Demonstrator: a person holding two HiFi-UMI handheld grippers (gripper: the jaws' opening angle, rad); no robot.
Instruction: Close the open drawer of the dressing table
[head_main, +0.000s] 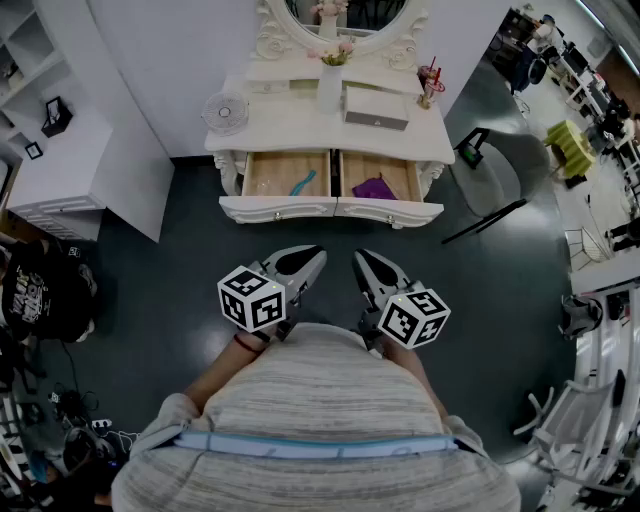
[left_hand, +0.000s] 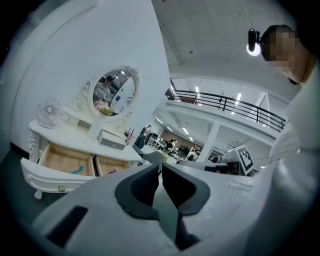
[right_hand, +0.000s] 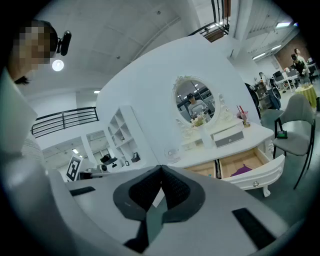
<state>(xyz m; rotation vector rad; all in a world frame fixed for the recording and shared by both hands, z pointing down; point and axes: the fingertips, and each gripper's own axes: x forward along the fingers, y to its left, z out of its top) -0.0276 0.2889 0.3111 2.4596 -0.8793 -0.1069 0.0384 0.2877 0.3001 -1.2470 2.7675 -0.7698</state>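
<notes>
white counter (head_main: 300, 128) stands against the wall, straight ahead of the person, long axis running left-right in the head view. two drawers under its top, side by side, both pulled out toward the person, fronts facing the person. left drawer (head_main: 275, 208) has a teal thing (head_main: 304, 183) in it, right drawer (head_main: 392, 211) a purple thing (head_main: 374, 187). on the top: fan (head_main: 225, 110) at left, box (head_main: 376, 108) right of middle, oval mirror (head_main: 335, 18) behind. left gripper (head_main: 316, 255) and right gripper (head_main: 360, 258) are held close to the person's body over the dark floor (head_main: 180, 270), well apart from the drawers, both pointing at the counter. left fingers (left_hand: 145, 182) closed together, nothing between. right fingers (right_hand: 175, 187) closed together too, empty.
</notes>
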